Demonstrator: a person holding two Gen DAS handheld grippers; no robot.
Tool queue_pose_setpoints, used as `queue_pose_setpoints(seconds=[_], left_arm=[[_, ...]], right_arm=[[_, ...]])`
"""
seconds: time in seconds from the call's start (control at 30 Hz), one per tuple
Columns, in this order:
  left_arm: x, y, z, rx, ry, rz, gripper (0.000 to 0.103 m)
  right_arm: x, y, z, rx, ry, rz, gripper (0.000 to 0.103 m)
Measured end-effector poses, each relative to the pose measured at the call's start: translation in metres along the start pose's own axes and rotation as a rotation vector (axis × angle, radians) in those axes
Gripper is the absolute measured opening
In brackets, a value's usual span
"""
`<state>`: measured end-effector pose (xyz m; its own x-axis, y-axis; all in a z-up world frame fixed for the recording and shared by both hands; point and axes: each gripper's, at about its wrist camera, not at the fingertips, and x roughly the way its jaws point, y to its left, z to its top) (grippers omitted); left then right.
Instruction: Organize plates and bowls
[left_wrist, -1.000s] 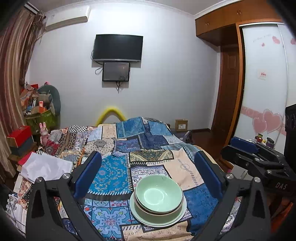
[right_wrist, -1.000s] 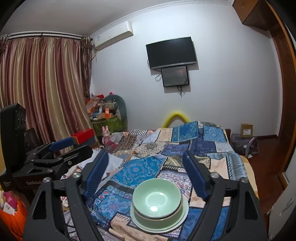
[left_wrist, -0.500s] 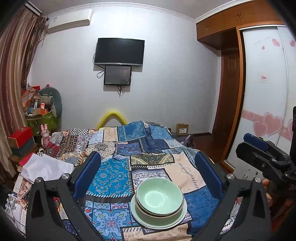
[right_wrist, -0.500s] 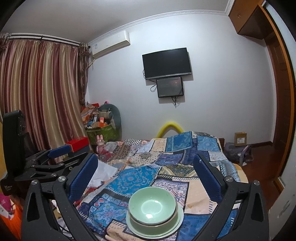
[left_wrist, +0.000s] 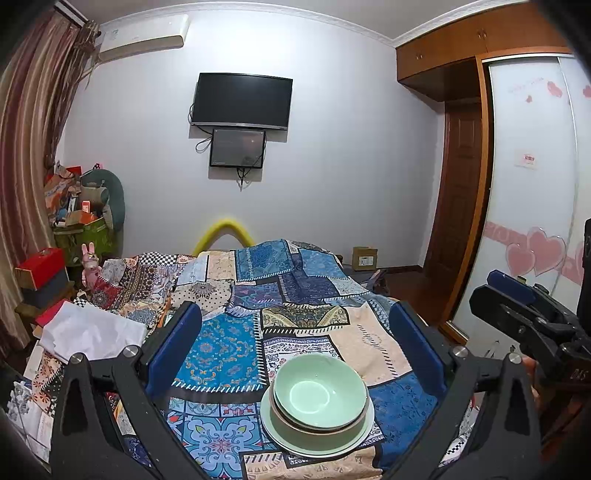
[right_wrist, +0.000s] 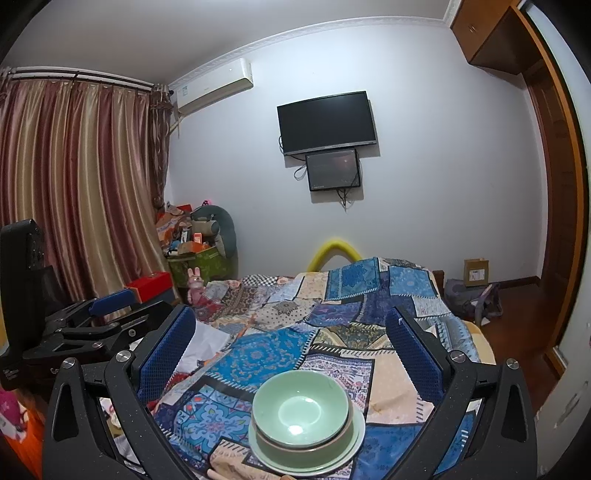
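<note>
On my far left I see striped curtains (right_wrist: 74, 192) hanging to the floor, with an air conditioner (right_wrist: 214, 85) mounted high beside them. Below that sits a cluttered heap of bags and boxes (right_wrist: 192, 251), a red box (right_wrist: 151, 286) and a small pink rabbit toy (right_wrist: 194, 282).

My left gripper (left_wrist: 295, 341) hovers over the near end of the bed, its blue-padded fingers (left_wrist: 173, 347) spread wide with nothing between the pads. From the right wrist view I also see it at the left edge as a dark frame with a blue pad.

The patchwork quilt (left_wrist: 266, 288) covers the bed, and a white cloth (left_wrist: 92, 332) lies rumpled on its left side. The green bowls (left_wrist: 320, 393) sit nested, one inside the other, on a pale green plate (left_wrist: 354, 441) that rests on the quilt near the bed's close edge. The stack lies slightly right of centre in the left view, roughly centred in the right view.

My right gripper (right_wrist: 291, 345) has just been opening, and its jaws now stand wide; the stack lies below and between the fingers, but the pads are apart from it.

On the far wall hang a television (left_wrist: 242, 101) and a smaller screen (left_wrist: 237, 147) just beneath it. Further right are a cardboard box (left_wrist: 365, 258) on the floor, a wooden door (left_wrist: 458, 184) and a wardrobe panel with pink hearts (left_wrist: 535, 251).
</note>
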<state>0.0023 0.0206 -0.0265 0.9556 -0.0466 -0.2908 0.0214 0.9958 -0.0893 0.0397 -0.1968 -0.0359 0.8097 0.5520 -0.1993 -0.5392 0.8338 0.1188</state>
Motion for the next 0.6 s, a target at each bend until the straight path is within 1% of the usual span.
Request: queue_pose_setpoints(seconds=[0.33, 0.6], left_arm=[[0.0021, 0.0012, -0.0007, -0.003, 0.006, -0.002, 0.103], [0.0033, -0.0030, -0.0019, 0.009, 0.004, -0.012, 0.103]], right_arm=[[-0.0011, -0.0003, 0.0004, 0.007, 0.011, -0.006, 0.103], [-0.0021, 0.0026, 0.0020, -0.015, 0.010, -0.005, 0.103]])
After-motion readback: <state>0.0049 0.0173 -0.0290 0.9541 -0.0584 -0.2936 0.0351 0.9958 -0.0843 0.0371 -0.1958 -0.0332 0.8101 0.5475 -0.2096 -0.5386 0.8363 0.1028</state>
